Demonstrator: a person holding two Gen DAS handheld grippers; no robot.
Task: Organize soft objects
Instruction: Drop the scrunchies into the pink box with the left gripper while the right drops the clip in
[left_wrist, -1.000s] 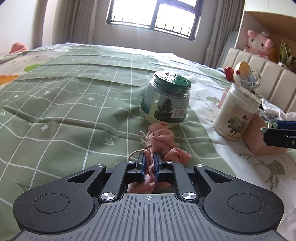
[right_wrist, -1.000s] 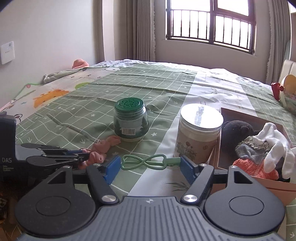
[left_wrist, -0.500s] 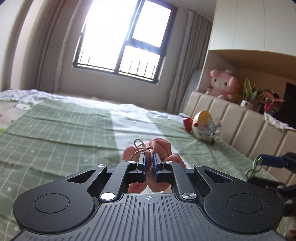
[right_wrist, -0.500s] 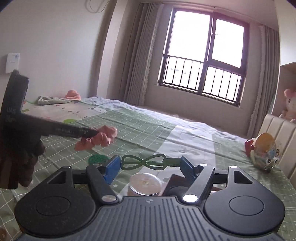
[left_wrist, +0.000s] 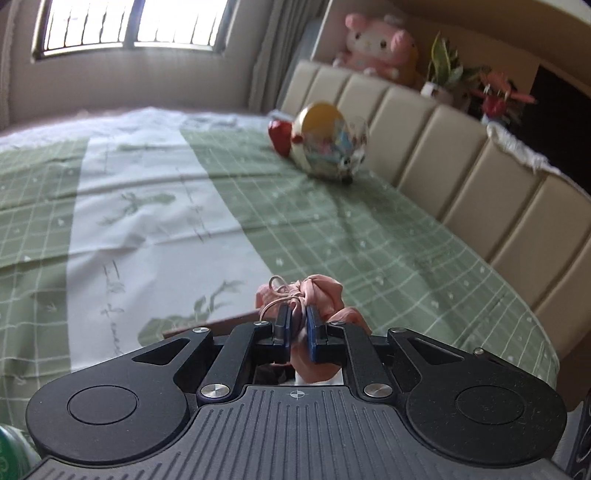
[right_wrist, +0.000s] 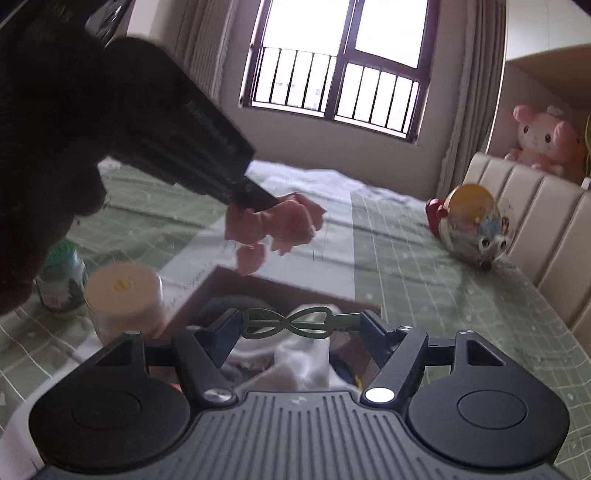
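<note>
My left gripper (left_wrist: 298, 321) is shut on a pink soft cloth bundle (left_wrist: 325, 295) with a thin cord looped round it. In the right wrist view that left gripper (right_wrist: 258, 199) holds the pink bundle (right_wrist: 291, 225) in the air above the far edge of a brown box (right_wrist: 258, 280). My right gripper (right_wrist: 295, 325) grips a green figure-eight clip (right_wrist: 288, 324) end to end between its blue pads, over the box. Inside the box lie a dark soft item (right_wrist: 229, 306) and white cloth (right_wrist: 303, 358), partly hidden by my right gripper.
A cream lidded jar (right_wrist: 125, 295) and a green-lidded jar (right_wrist: 61, 273) stand left of the box on the green checked bedspread (left_wrist: 332, 229). A round painted toy (right_wrist: 472, 225) rests by the padded headboard (left_wrist: 461, 184). A pink plush (right_wrist: 539, 140) sits on the shelf above.
The left gripper lifted the pink bundle off the bed beside the green jar and swung it up and right over the box. The right gripper, still holding the clip, moved over the box.
</note>
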